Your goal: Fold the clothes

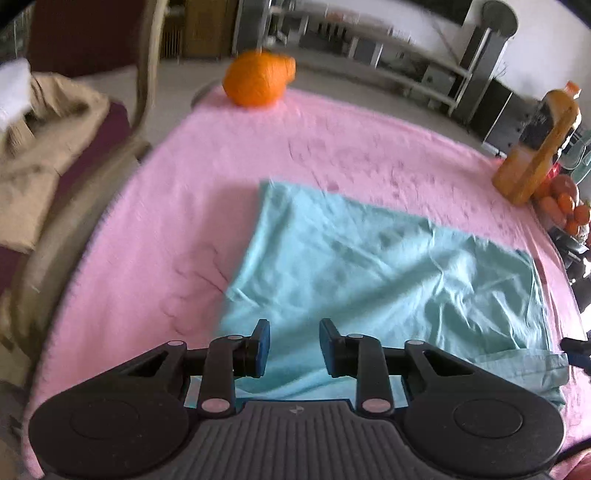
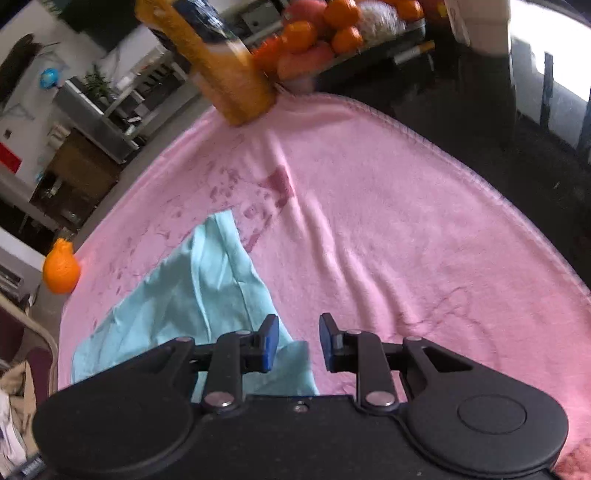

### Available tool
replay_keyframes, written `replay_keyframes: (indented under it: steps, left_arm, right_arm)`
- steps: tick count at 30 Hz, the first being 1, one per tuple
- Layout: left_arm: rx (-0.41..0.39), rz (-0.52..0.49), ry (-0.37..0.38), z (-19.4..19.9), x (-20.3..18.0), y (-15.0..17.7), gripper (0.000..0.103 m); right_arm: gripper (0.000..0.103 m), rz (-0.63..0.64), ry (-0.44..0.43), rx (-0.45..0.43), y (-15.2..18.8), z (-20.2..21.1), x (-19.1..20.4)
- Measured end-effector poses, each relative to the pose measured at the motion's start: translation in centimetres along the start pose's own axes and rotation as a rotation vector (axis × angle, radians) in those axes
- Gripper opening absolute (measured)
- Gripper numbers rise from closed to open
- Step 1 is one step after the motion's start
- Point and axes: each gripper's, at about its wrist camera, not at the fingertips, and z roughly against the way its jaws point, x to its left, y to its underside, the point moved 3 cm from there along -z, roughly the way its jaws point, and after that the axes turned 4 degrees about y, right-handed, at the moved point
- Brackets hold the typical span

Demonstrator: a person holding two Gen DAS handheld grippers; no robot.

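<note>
Left gripper (image 1: 294,345) hangs over the near edge of the teal cloth (image 1: 388,266), jaws apart, nothing pinched. The cloth lies flat on the pink blanket (image 1: 184,184), toward its near side. Right gripper (image 2: 297,341) hovers by the cloth's near right corner, jaws parted too, empty. Looks like one fold is laid and both hands are free; next comes a fresh grasp on an edge. Left view alone shows the beige garment (image 1: 40,147) on a chair; right view shows the fruit (image 2: 321,33) close up, behind the juice bottle (image 2: 218,62).

Open middle, cluttered far edge

The pink blanket (image 1: 207,192) lies bare mid-surface; an orange ball (image 1: 258,79), juice bottle (image 1: 537,147) and fruit pile (image 2: 317,33) crowd its far corners.
</note>
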Motion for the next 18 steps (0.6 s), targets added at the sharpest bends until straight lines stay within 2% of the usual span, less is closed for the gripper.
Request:
replay_keyframes:
  steps: [3, 5, 7, 9, 10, 12, 14, 16, 18]
  left_arm:
    - [0.101, -0.116, 0.031, 0.3, -0.9, 1.8, 0.017]
    - [0.142, -0.183, 0.060, 1.3, -1.0, 3.1, 0.011]
    - [0.150, -0.234, 0.101, 3.4, -0.6, 4.6, 0.011]
    - [0.097, -0.262, 0.136, 5.6, 0.5, 5.5, 0.011]
    - [0.066, -0.245, 0.155, 6.5, 1.4, 5.5, 0.012]
    - [0.008, -0.153, 0.144, 7.3, 3.6, 4.9, 0.016]
    - [-0.009, -0.064, 0.075, 7.2, 5.3, 4.3, 0.015]
    - [-0.020, 0.005, 0.012, 7.0, 6.4, 3.8, 0.026]
    - [-0.029, -0.004, -0.006, 7.1, 6.1, 3.4, 0.039]
  right_arm:
    - [0.022, 0.043, -0.026, 0.053, 0.8, -0.3, 0.3]
    - [0.018, 0.159, -0.022, 0.099, 2.0, 1.0, 0.7]
    - [0.018, 0.296, -0.021, 0.122, 3.6, 2.9, 0.6]
    - [0.018, 0.399, -0.033, 0.116, 4.9, 5.0, 0.0]
    - [0.019, 0.435, -0.042, 0.107, 5.4, 6.0, -0.4]
    - [0.019, 0.395, -0.073, 0.091, 5.5, 7.0, -2.2]
    - [0.020, 0.305, -0.082, 0.073, 4.6, 7.2, -3.7]
    - [0.025, 0.211, -0.088, 0.053, 3.6, 7.2, -4.9]
    - [0.029, 0.153, -0.111, 0.037, 3.1, 7.4, -5.1]
